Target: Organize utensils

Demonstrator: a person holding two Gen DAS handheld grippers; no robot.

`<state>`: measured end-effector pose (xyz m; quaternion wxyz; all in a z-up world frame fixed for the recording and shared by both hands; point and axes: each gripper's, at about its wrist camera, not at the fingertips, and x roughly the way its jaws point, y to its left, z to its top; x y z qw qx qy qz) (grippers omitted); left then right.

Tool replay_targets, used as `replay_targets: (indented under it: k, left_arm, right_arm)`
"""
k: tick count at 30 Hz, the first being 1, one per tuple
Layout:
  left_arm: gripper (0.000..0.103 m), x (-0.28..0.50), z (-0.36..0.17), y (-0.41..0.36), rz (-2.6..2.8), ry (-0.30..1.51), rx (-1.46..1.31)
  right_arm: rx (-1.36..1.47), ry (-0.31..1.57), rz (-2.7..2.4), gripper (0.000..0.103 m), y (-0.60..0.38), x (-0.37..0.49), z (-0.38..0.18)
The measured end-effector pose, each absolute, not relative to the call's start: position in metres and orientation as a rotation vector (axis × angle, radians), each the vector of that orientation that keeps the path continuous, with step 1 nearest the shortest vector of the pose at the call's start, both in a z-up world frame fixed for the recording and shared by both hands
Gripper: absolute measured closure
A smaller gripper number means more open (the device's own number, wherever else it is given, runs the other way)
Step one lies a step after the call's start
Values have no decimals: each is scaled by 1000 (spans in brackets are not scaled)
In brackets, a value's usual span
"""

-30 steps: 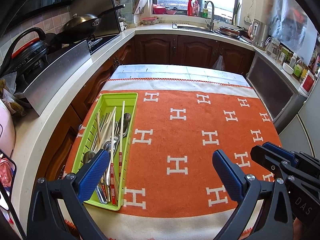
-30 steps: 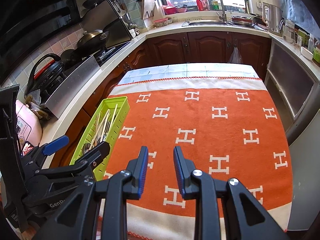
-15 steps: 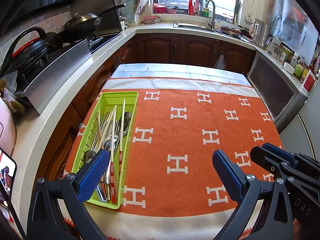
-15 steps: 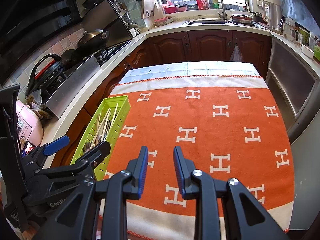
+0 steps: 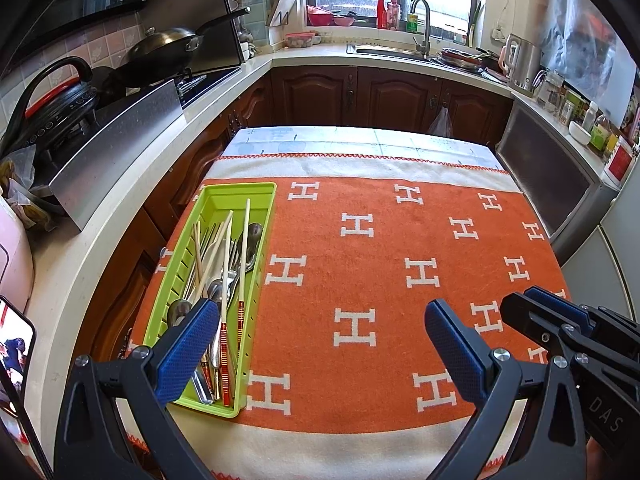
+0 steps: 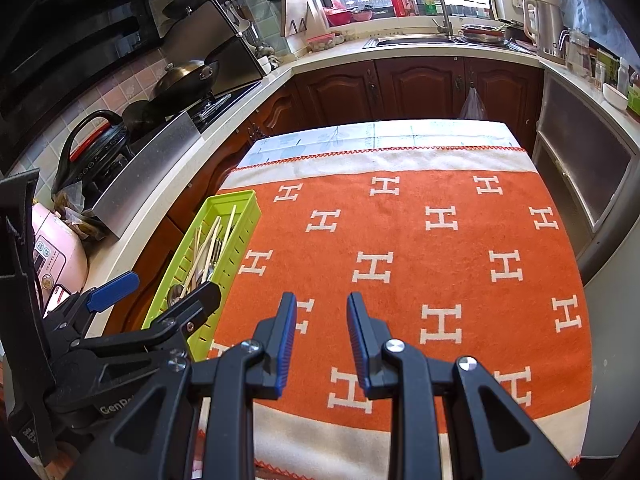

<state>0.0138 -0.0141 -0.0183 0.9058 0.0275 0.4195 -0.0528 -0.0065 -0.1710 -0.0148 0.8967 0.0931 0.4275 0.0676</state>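
A lime green utensil tray [image 5: 240, 191] lies at the left edge of the orange cloth with white H marks [image 5: 380, 264]. It holds several chopsticks, spoons and forks [image 5: 224, 264]. My left gripper [image 5: 320, 336] is wide open and empty above the near part of the cloth, its left finger over the tray's near end. My right gripper [image 6: 321, 328] is empty with its jaws a narrow gap apart, above the cloth's near edge. The tray also shows in the right wrist view [image 6: 244, 200], with the left gripper's fingers [image 6: 116, 286] in front of it.
A counter with a stove, wok [image 5: 168, 40] and kettle [image 5: 52, 92] runs along the left. A phone [image 5: 14, 344] lies at the near left. Sink and faucet [image 5: 420, 12] are at the back. An appliance [image 5: 548, 176] stands right of the table.
Both views have shifted only slightly. Both grippers keep the same openings and the utensils have not moved.
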Motion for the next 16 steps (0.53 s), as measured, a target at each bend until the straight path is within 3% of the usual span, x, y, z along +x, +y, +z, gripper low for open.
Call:
replay_targets:
  k: [16]
  left_arm:
    - [1,11,-19,-13,-107,881,63]
  right_arm:
    - [210,892,143,77,-168,-10,-18]
